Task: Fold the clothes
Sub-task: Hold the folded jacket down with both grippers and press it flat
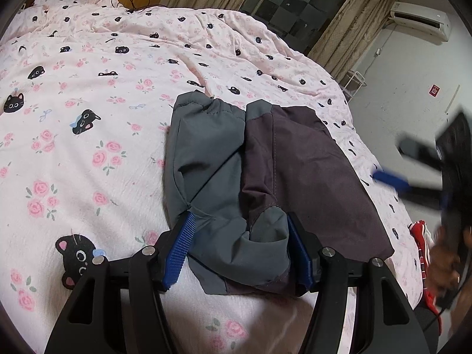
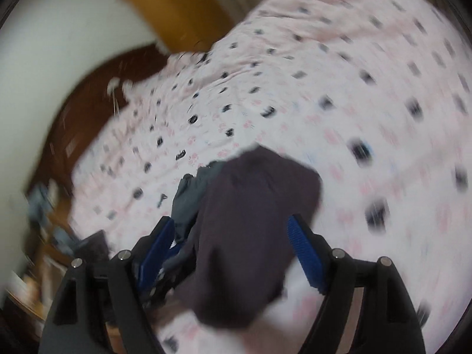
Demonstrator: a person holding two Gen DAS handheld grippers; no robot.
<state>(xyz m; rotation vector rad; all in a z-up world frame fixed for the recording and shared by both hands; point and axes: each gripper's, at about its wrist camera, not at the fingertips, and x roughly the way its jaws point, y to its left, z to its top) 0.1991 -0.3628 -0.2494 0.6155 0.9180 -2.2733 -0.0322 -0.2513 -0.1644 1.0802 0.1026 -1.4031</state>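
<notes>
A grey and dark purple garment (image 1: 265,171) lies folded on the pink cat-print bed cover (image 1: 88,118). My left gripper (image 1: 242,236) is wide open, its blue pads either side of the garment's near grey corner, resting around it without pinching. My right gripper (image 1: 392,183) shows blurred at the right edge of the left wrist view, above the bed's edge. In the right wrist view, which is motion-blurred, my right gripper (image 2: 230,247) is open above the garment (image 2: 250,221), apart from it.
A red and white cloth (image 1: 421,236) hangs at the bed's right edge. A dark wooden headboard (image 2: 88,103) and a cluttered bedside table (image 2: 44,221) stand to the left. Curtains and a window (image 1: 295,0) are behind the bed.
</notes>
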